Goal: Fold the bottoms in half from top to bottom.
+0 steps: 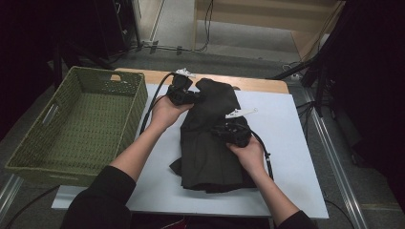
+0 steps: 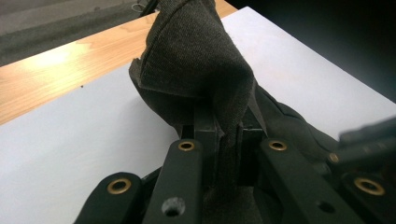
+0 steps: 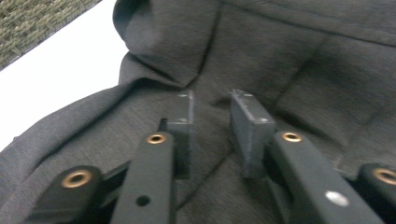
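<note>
Basket: green wicker, at the table's left edge.
Left gripper: jaws pinched on a raised fold at the garment's far left edge.
Garment: dark — folded on the white board, mid-table.
Right gripper: jaws parted, nothing between — resting over the cloth's middle.

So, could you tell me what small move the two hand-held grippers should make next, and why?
Probably the left hand-held gripper should carry its pinched fold toward the person, over the garment. Its jaws are shut on a raised flap at the far end, while the right hand-held gripper sits open, pressing on the middle of the cloth as an anchor. The rest lies flat on the white board.
</note>
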Demonstrator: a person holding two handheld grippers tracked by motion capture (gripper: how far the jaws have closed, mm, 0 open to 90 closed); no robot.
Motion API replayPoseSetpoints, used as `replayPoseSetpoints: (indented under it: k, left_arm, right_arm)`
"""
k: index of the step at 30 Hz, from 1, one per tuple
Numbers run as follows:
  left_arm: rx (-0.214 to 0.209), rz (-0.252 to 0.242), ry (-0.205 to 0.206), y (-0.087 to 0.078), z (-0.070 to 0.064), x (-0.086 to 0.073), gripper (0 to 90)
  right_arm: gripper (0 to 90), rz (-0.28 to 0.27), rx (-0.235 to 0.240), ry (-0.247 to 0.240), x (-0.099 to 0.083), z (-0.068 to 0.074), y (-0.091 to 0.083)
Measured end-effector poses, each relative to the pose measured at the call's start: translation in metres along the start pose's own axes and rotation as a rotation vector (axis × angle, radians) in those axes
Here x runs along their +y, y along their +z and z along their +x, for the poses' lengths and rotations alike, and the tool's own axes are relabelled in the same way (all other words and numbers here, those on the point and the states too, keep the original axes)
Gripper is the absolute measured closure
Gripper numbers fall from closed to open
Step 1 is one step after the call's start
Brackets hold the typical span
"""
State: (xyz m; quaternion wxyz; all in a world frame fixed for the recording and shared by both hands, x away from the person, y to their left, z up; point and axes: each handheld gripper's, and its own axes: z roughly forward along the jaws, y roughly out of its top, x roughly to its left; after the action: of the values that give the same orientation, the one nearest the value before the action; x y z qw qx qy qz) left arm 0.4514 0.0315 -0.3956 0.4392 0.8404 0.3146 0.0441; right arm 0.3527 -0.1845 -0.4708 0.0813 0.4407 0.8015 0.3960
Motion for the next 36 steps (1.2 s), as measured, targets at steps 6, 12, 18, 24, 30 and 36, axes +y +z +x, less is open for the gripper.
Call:
replayPoseSetpoints:
  k: [6, 12, 18, 24, 30, 36]
  left_arm:
    - [-0.012, 0.001, 0.01, -0.004, -0.007, -0.001, 84.5]
    - [-0.027, -0.001, 0.004, -0.007, -0.009, -0.005, 84.5]
    - [-0.056, -0.005, 0.017, -0.012, -0.019, -0.009, 84.5]
    - [-0.067, -0.008, 0.023, -0.014, -0.025, -0.014, 84.5]
    - [-0.08, -0.005, 0.026, -0.016, -0.027, -0.017, 84.5]
    - [-0.1, -0.001, 0.017, -0.018, -0.03, -0.02, 84.4]
  right_arm:
    - [83.0, 0.027, -0.028, 0.03, -0.008, -0.015, 0.001]
    - [87.3, 0.044, -0.058, 0.038, -0.015, -0.022, 0.014]
    - [87.7, 0.068, -0.066, 0.032, -0.02, -0.024, 0.023]
    - [87.6, 0.058, -0.044, 0.063, -0.019, -0.026, 0.017]
    - [87.6, 0.009, -0.069, 0.062, -0.016, -0.036, -0.009]
    - [87.6, 0.009, -0.109, 0.097, -0.022, -0.055, -0.021]
